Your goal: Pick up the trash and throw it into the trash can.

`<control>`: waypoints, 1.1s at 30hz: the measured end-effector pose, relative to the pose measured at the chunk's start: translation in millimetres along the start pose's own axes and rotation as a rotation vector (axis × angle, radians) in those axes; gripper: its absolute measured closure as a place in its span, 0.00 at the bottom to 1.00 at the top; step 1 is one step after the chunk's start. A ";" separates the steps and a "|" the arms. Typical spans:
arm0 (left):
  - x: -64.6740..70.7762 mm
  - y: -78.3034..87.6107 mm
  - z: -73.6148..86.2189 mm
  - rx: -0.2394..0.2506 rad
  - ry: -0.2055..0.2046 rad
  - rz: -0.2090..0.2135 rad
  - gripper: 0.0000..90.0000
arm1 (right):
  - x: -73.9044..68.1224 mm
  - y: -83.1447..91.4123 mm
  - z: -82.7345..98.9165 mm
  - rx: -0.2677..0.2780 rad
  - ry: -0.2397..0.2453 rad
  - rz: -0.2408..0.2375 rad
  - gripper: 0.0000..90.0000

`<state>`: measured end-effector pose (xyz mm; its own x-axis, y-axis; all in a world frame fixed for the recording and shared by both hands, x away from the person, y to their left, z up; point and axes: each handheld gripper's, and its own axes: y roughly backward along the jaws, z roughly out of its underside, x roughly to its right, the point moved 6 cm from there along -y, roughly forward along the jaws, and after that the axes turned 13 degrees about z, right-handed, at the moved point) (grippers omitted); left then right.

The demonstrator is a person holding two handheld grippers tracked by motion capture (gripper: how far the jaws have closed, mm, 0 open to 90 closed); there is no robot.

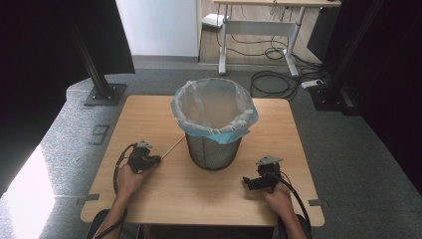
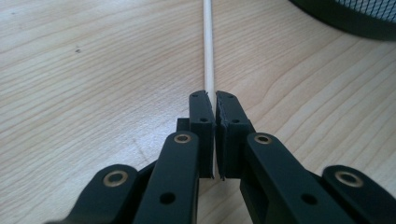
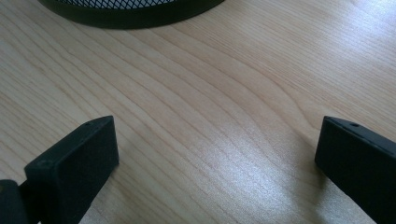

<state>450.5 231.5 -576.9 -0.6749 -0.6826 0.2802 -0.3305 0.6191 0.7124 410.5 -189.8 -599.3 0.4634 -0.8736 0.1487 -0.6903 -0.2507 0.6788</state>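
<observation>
- Grey carpet surrounds your pale wooden table (image 1: 278,129); behind it stand a desk (image 1: 259,25) with loose cables (image 1: 271,82) on the floor and dark curtains at both sides.
- Near the table's middle stands a black mesh bin (image 1: 213,152), lined with a pale blue bag (image 1: 215,112) folded over its rim.
- Your left gripper (image 1: 154,160) sits left of the bin, low over the table, pinching a thin wooden stick (image 2: 208,60) — its pads (image 2: 201,112) are pressed on it from both sides.
- That stick lies flat on the table and runs from your left gripper towards the bin's base; its far end is close by the mesh, though contact cannot be told.
- Your right gripper (image 1: 247,183) rests right of the bin, pointing left, its jaws spread wide — bare wood lies between them.
</observation>
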 end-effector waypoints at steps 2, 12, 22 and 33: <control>-0.7 5.0 -2.7 0.015 0.015 0.018 0.96 | 0.0 0.0 0.0 0.000 0.000 0.000 0.00; -1.8 36.2 -25.7 0.046 0.027 0.060 0.96 | 0.0 0.0 0.0 0.000 0.000 0.000 0.00; -7.3 62.2 -45.3 0.053 0.049 0.066 0.96 | 0.0 0.0 0.0 0.000 0.000 0.000 0.00; -8.7 94.4 -72.6 0.068 0.048 0.067 0.96 | 0.1 0.0 0.1 0.000 0.002 0.000 0.00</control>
<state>473.1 267.7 -465.3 -0.6650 -0.6558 0.3575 -0.3306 0.6876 0.6464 410.5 -190.0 -599.3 0.4644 -0.8729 0.1500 -0.6900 -0.2504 0.6791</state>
